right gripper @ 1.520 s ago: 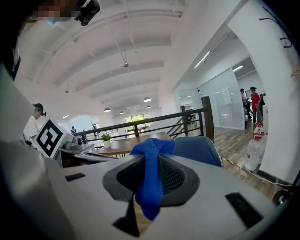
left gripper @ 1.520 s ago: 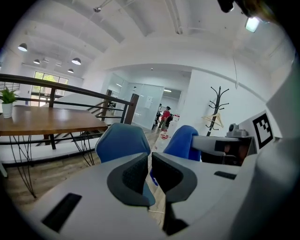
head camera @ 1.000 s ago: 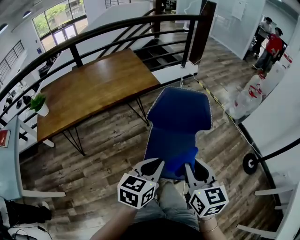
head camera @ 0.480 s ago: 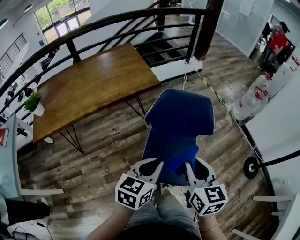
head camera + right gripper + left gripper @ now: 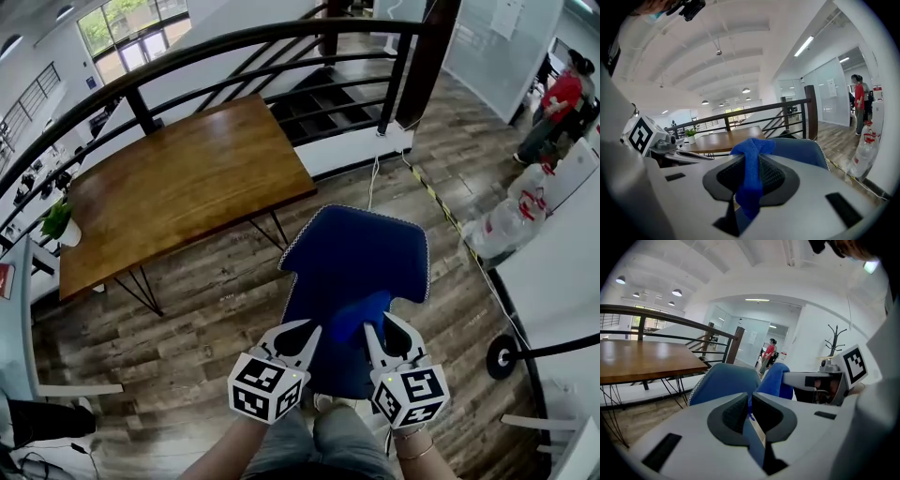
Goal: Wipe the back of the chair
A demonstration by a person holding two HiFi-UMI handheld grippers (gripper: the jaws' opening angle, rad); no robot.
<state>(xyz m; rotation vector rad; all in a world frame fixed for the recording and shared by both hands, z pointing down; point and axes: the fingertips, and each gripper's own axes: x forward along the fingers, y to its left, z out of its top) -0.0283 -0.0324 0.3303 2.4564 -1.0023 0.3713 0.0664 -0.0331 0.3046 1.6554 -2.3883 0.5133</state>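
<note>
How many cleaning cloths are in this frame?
1: a blue cloth, clamped in the right gripper, at the blue chair's back. No other shows; one could be hidden.

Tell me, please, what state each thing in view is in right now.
Chair: upright, its back towards the person.
Blue cloth: bunched, held against the chair's back.
Right gripper: shut on the cloth.
Left gripper: shut, jaws together, low by the chair's back.
Potted plant: upright.
</note>
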